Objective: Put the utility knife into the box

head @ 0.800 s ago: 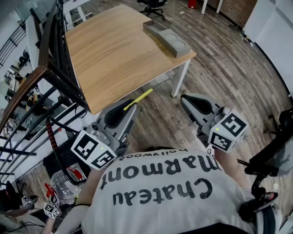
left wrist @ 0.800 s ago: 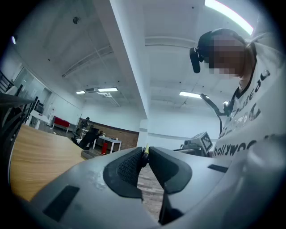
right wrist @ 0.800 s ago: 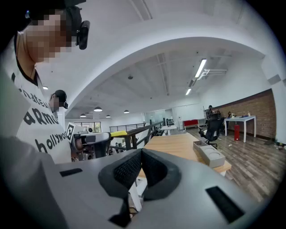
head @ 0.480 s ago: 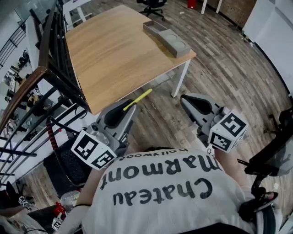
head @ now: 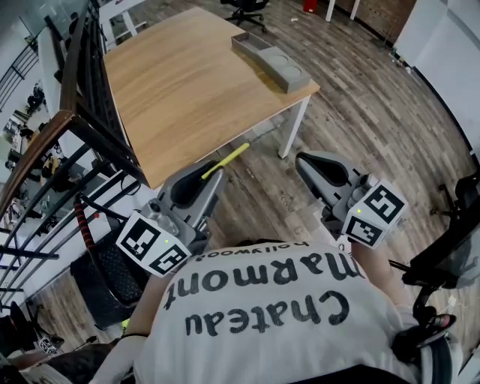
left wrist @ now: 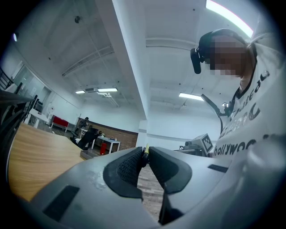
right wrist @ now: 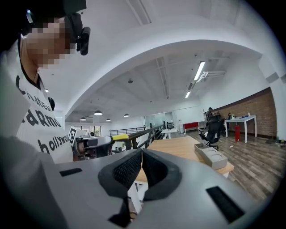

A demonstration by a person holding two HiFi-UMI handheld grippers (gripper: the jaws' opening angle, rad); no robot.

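A slim yellow utility knife (head: 226,160) sticks out forward from my left gripper (head: 207,178), which is shut on its near end; its tip reaches toward the near edge of the wooden table (head: 180,90). In the left gripper view only a sliver of the knife (left wrist: 145,151) shows between the closed pads. The grey box (head: 271,63) lies on the table's far right corner, well ahead of both grippers, and also shows as the box (right wrist: 211,157) in the right gripper view. My right gripper (head: 303,163) is shut and holds nothing, raised over the floor right of the table leg.
A dark metal railing (head: 82,127) runs along the table's left side. A white table leg (head: 292,127) stands between the grippers. Wooden floor (head: 375,120) spreads to the right, with an office chair (head: 249,9) beyond the table and a black stand (head: 450,255) at the far right.
Both grippers hold almost still. The view has shifted slightly; at lower left the clutter on the floor has slid out of sight.
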